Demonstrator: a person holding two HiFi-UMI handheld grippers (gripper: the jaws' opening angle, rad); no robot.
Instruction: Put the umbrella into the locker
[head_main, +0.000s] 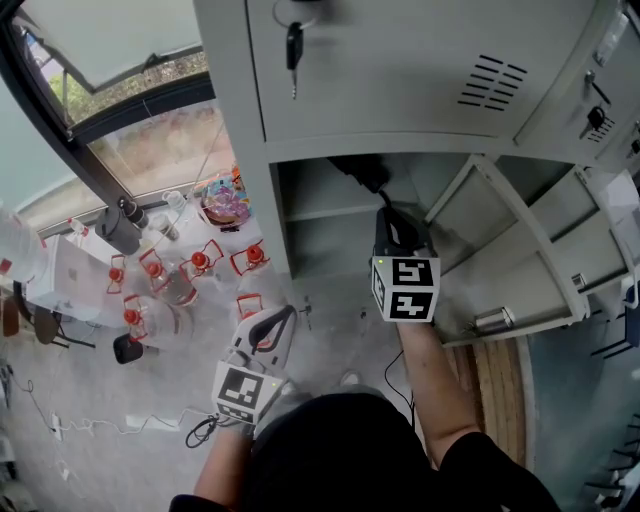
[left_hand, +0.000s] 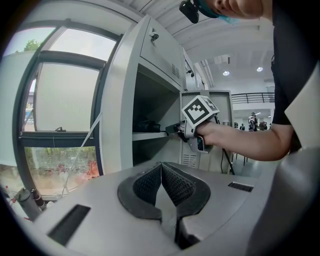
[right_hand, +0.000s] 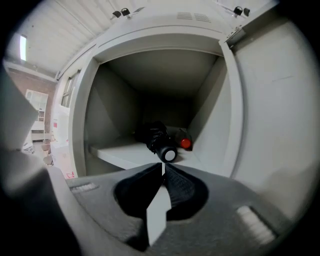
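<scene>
Head view: locker (head_main: 400, 90) stands open, its door (head_main: 520, 240) swung out to the right. Right gripper (head_main: 384, 206) reaches into the open compartment. The dark umbrella (head_main: 356, 168) lies farther in, just past the tip. Left gripper (head_main: 285, 318) sits low at left, outside the locker.

Left gripper view: left gripper (left_hand: 161, 167) jaws pressed together, nothing between them. The right gripper is at the shelf (left_hand: 150, 135) edge.

Right gripper view: right gripper (right_hand: 162, 169) jaws pressed together, empty. The umbrella (right_hand: 157, 136) lies on the shelf, round handle end nearest, just beyond the tips. Whether they touch, cannot tell.
</scene>
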